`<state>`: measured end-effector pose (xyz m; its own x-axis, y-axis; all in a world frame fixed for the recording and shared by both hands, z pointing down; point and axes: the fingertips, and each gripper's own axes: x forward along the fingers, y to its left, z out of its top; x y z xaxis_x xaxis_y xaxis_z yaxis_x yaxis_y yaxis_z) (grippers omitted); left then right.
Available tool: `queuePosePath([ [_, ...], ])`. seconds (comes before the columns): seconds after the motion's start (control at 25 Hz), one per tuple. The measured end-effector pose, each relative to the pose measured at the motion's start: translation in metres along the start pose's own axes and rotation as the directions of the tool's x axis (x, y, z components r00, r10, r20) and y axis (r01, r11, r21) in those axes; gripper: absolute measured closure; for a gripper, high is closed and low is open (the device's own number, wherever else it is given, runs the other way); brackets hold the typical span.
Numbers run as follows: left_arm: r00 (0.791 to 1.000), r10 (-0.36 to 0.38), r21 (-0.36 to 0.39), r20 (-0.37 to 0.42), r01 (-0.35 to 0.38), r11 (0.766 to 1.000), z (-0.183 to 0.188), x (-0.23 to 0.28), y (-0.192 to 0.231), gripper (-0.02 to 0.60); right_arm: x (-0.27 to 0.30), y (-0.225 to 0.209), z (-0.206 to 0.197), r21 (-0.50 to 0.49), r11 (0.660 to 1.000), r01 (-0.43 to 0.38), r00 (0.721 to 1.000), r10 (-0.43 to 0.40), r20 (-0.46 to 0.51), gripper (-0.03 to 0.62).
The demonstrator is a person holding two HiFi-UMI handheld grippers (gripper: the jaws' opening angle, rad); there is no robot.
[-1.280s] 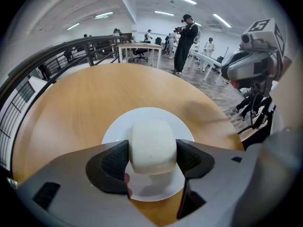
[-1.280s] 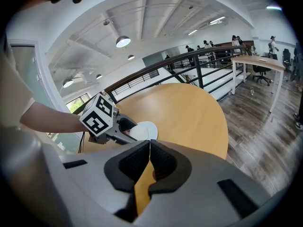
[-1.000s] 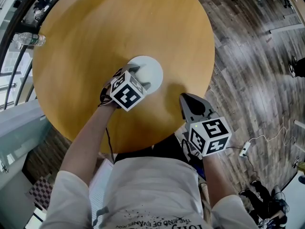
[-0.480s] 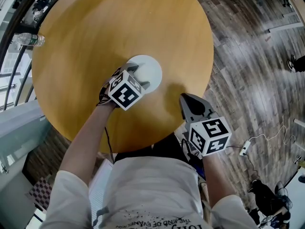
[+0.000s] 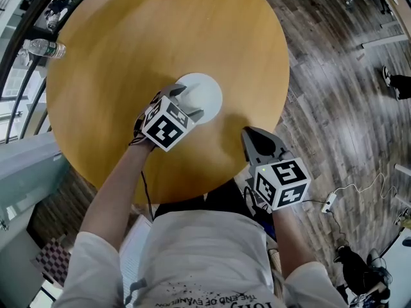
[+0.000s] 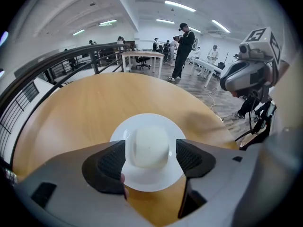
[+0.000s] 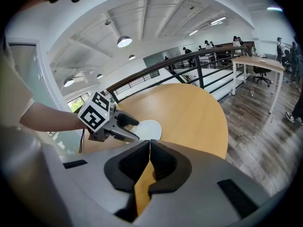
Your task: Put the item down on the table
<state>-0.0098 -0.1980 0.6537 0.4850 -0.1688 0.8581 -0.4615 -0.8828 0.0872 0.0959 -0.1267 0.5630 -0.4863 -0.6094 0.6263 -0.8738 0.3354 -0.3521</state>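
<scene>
**Left gripper spread around white item on plate**

The left gripper [image 5: 190, 102] is hanging over the plate [image 6: 156, 178], jaws spread wide, one on each side of the item [image 6: 150, 145] and not touching it. The item is sitting mid-plate on the round wooden table [image 5: 160, 31], a bit toward 6 o'clock from the table's centre. It is looking like a plain white rounded lump, smooth, with one tiny dark speck. The right gripper [image 7: 149, 161] is hovering at the table's 4 o'clock edge, jaws pressed together on nothing. The shirt [image 5: 205, 255] is showing upside-down print, only partly readable. A water bottle [image 5: 46, 47] is lying at the 10 o'clock edge.
</scene>
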Motion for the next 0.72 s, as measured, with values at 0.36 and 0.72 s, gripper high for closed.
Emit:
queuePosePath([
  [0.36,0.987,0.048,-0.114,0.156,-0.030,0.993,0.012,-0.058,-0.015,0.252,-0.016,0.022,0.016,-0.045,0.999,0.000,0.999,0.003,0.051,0.569],
  [0.72,0.953,0.008,-0.206,0.302,0.057,0.977,0.008,-0.128,-0.088,0.369,-0.055,0.036,0.032,-0.108,0.994,-0.013,0.996,0.022,0.084,0.569],
])
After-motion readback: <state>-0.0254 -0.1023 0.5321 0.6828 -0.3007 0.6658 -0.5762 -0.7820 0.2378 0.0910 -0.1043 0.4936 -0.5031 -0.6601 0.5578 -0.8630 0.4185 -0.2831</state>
